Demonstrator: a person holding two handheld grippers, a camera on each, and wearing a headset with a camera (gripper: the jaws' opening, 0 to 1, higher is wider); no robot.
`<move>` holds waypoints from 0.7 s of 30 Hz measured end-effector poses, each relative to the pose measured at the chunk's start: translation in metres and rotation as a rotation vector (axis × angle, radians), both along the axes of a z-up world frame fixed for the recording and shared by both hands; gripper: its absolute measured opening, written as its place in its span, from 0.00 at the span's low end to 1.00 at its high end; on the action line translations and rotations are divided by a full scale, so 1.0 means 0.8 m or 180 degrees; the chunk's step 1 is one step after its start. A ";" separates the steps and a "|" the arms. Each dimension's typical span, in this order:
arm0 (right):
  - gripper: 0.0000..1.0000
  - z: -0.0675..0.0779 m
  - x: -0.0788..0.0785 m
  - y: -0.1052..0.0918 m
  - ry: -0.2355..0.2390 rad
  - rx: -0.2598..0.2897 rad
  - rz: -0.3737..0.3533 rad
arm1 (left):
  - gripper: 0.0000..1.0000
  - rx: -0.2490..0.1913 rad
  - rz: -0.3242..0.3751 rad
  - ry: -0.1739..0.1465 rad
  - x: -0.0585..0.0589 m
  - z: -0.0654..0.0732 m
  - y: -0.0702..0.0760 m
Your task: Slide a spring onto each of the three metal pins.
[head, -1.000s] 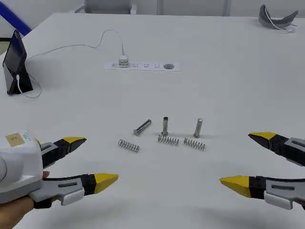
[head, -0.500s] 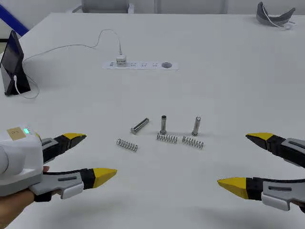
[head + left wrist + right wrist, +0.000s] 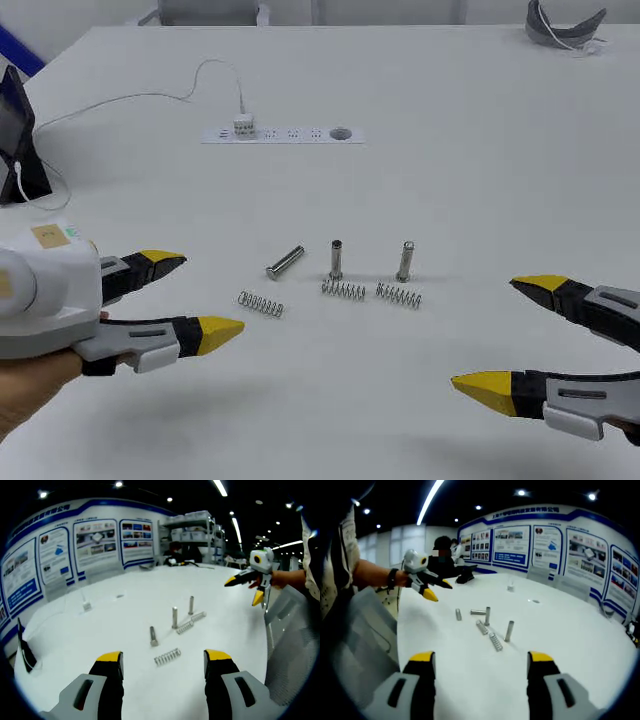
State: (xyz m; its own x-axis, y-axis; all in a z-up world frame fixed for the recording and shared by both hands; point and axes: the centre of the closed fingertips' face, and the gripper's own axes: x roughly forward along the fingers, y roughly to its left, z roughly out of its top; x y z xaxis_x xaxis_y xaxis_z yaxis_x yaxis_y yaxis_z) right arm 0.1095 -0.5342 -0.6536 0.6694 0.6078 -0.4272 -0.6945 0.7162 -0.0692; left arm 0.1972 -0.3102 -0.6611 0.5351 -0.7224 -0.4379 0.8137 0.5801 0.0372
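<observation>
Three metal pins are on the white table: one lying flat [image 3: 285, 262], two standing upright [image 3: 336, 259] [image 3: 405, 261]. Three springs lie loose just in front of them [image 3: 260, 303] [image 3: 343, 289] [image 3: 398, 295]. My left gripper [image 3: 205, 293] hovers open to the left of the parts, holding nothing. My right gripper [image 3: 487, 333] hovers open at the right, also holding nothing. In the left gripper view the nearest spring [image 3: 167, 656] lies ahead between the open jaws, with the pins [image 3: 174, 617] beyond it. In the right gripper view the nearest upright pin [image 3: 509, 630] and spring [image 3: 494, 641] lie ahead.
A white power strip [image 3: 283, 134] with a plug and cable lies behind the pins. A dark screen on a stand [image 3: 15, 130] is at the far left edge. A grey headset [image 3: 560, 25] rests at the back right. Bare table surrounds the parts.
The head camera has shifted a little. My left gripper has moved forward, closer to the row of pins and springs. The right gripper has held its place. Both stay open.
</observation>
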 end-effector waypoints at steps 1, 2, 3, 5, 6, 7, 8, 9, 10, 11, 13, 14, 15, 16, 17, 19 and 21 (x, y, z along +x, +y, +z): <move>0.76 0.001 0.000 0.000 -0.0005 -0.0002 -0.0001 | 0.66 0.0005 -0.0008 -0.0001 0.005 0.000 -0.002; 0.76 0.001 0.000 0.001 -0.0006 0.0000 -0.0001 | 0.65 0.0011 -0.0014 -0.0001 0.008 0.001 -0.004; 0.76 0.001 0.000 0.001 -0.0006 0.0002 -0.0002 | 0.65 0.0019 -0.0021 0.0002 0.011 0.001 -0.005; 0.76 0.000 0.000 0.001 -0.0002 0.0001 -0.0006 | 0.65 0.0031 -0.0051 0.0008 0.016 0.002 -0.011; 0.76 -0.001 0.000 0.001 0.0000 0.0002 -0.0007 | 0.65 0.0037 -0.0064 0.0016 0.018 0.002 -0.014; 0.76 -0.002 -0.001 0.000 0.0006 0.0003 -0.0010 | 0.65 0.0058 -0.0083 0.0026 0.021 0.001 -0.018; 0.76 -0.003 -0.001 0.000 0.0009 0.0002 -0.0012 | 0.64 0.0074 -0.0102 0.0027 0.022 0.001 -0.020; 0.76 -0.003 -0.001 0.000 0.0013 0.0002 -0.0015 | 0.63 0.0110 -0.0127 0.0030 0.025 0.000 -0.024; 0.76 -0.003 -0.002 0.000 0.0015 0.0002 -0.0016 | 0.62 0.0138 -0.0139 0.0022 0.027 -0.001 -0.026; 0.76 -0.004 -0.002 0.000 0.0016 0.0003 -0.0018 | 0.62 0.0150 -0.0151 0.0021 0.029 -0.001 -0.028; 0.76 -0.005 -0.002 -0.001 0.0019 0.0002 -0.0027 | 0.60 0.0168 -0.0173 0.0038 0.034 0.000 -0.034; 0.76 -0.005 -0.002 -0.001 0.0020 0.0003 -0.0030 | 0.59 0.0185 -0.0180 0.0041 0.037 -0.001 -0.037; 0.76 -0.004 -0.002 -0.001 0.0018 0.0008 -0.0031 | 0.58 0.0201 -0.0182 0.0049 0.040 -0.002 -0.039; 0.76 -0.004 -0.002 0.000 0.0015 0.0016 -0.0033 | 0.58 0.0220 -0.0184 0.0058 0.044 -0.003 -0.041; 0.76 -0.004 -0.002 0.000 0.0015 0.0017 -0.0031 | 0.57 0.0234 -0.0186 0.0071 0.047 -0.005 -0.043; 0.76 -0.005 -0.002 0.000 0.0016 0.0015 -0.0028 | 0.54 0.0254 -0.0184 0.0088 0.053 -0.008 -0.048; 0.76 -0.005 -0.003 0.001 0.0020 0.0022 -0.0026 | 0.53 0.0274 -0.0159 0.0095 0.059 -0.010 -0.051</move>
